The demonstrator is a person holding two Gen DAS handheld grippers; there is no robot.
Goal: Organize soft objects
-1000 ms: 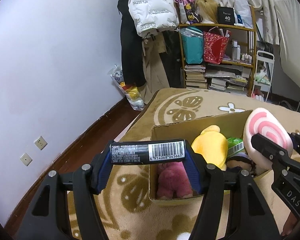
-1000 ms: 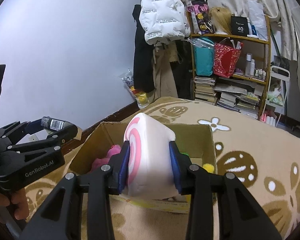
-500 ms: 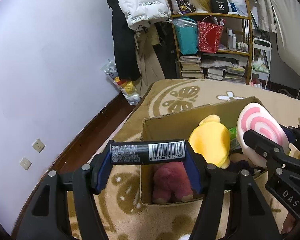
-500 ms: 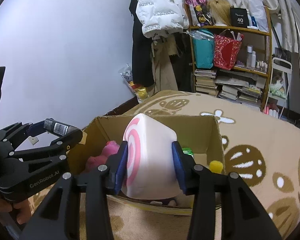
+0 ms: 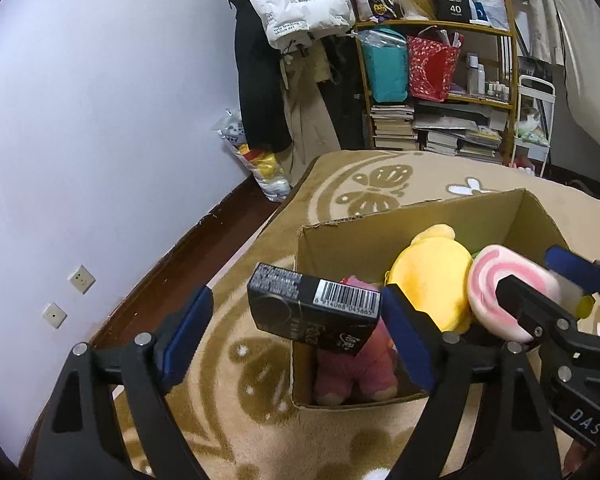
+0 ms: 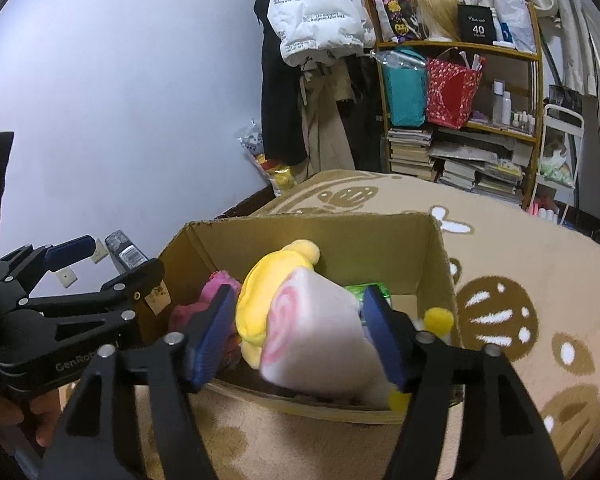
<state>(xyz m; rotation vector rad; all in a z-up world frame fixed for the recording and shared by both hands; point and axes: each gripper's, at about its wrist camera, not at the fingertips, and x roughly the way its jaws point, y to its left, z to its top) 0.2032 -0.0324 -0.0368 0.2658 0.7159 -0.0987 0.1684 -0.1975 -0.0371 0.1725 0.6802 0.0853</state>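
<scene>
Matt corrugated cardboard box (image 5: 384, 236), fuzzy plush yellow toy (image 5: 432, 280), glossy black printed carton (image 5: 312, 308), deep-pile rug (image 6: 540, 264).

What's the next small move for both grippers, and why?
Probably lift both clear of the cardboard box. Left gripper jaws stand open, black carton tilted loose over the box corner; right gripper jaws open too, swirl plush resting against the yellow plush.

One cardboard box (image 5: 384, 236), three plush toys (image 5: 432, 276), two tongs (image 5: 296, 332).
</scene>
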